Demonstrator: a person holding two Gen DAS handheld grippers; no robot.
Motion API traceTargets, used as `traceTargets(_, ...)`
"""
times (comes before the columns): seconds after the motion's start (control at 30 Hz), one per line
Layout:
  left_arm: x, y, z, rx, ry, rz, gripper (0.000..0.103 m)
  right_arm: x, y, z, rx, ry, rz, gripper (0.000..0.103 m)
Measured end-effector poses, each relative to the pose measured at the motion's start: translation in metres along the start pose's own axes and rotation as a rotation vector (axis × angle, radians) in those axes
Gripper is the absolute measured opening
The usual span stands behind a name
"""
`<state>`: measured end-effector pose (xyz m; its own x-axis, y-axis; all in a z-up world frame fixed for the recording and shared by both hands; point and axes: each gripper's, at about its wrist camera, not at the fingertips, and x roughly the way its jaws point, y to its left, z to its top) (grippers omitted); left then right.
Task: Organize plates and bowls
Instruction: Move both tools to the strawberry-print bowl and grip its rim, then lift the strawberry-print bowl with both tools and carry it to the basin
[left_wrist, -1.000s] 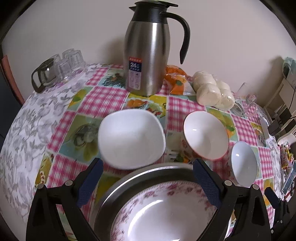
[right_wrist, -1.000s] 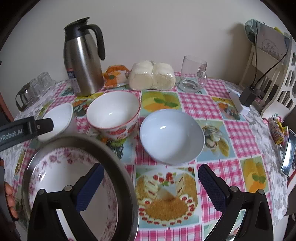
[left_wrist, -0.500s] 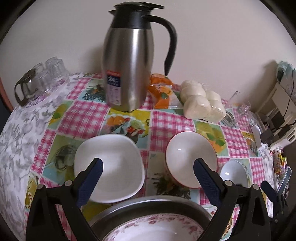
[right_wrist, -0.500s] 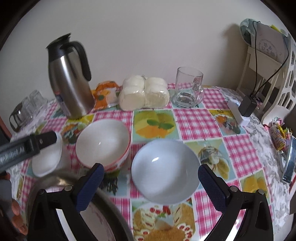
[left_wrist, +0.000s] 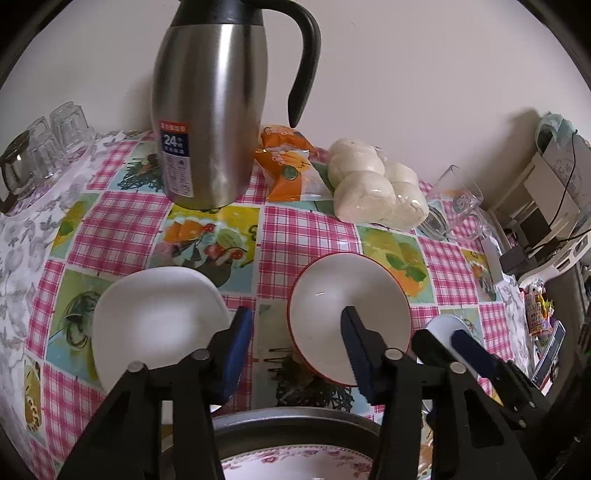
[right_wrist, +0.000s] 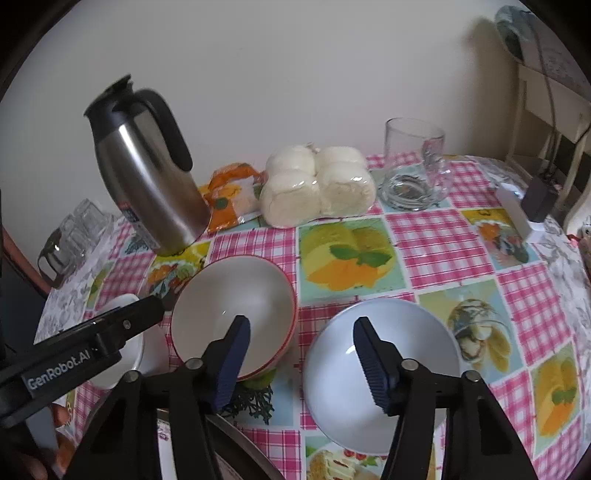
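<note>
Pink-checked oilcloth (right_wrist: 436, 240) is covering the table under me. I am closing my left gripper (left_wrist: 295, 332) around the near left rim of the red-rimmed bowl (left_wrist: 332, 288): one pad is sitting inside the bowl, the other outside over the cloth, and neither is pressing on the rim yet. I am closing my right gripper (right_wrist: 301, 339) too, its right pad inside the pale blue bowl (right_wrist: 406, 332), its left pad over the red-rimmed bowl's edge, nothing clamped. The white squarish dish (left_wrist: 155, 325) is lying just left of my left fingers. The flowered plate (left_wrist: 295, 461) is sitting in a steel basin (left_wrist: 295, 417) at the near edge. A steel jug (left_wrist: 210, 110), wrapped buns (right_wrist: 317, 184) and a glass mug (right_wrist: 413, 162) are standing at the back.
</note>
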<state>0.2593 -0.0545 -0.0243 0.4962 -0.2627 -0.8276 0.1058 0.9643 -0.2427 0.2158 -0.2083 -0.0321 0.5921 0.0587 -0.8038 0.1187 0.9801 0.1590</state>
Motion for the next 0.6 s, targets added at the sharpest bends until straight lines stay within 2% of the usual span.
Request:
traceTargets(0.13,0.008,-0.001,-0.001,0.007,0.026,-0.003,0.036,0.011,0.003,-0.002,-0.003,0.022,0.024,0.047)
traceTargets(0.27,0.018,-0.004,-0.005,0.016,0.063,-0.011,0.034,0.018,0.006,-0.003,-0.001,0.040,0.046,0.038)
traceTargets(0.6,0.050,-0.006,-0.007,0.043,0.179,0.051,0.022,0.030,0.012,-0.002,-0.030,0.081,0.029,0.028)
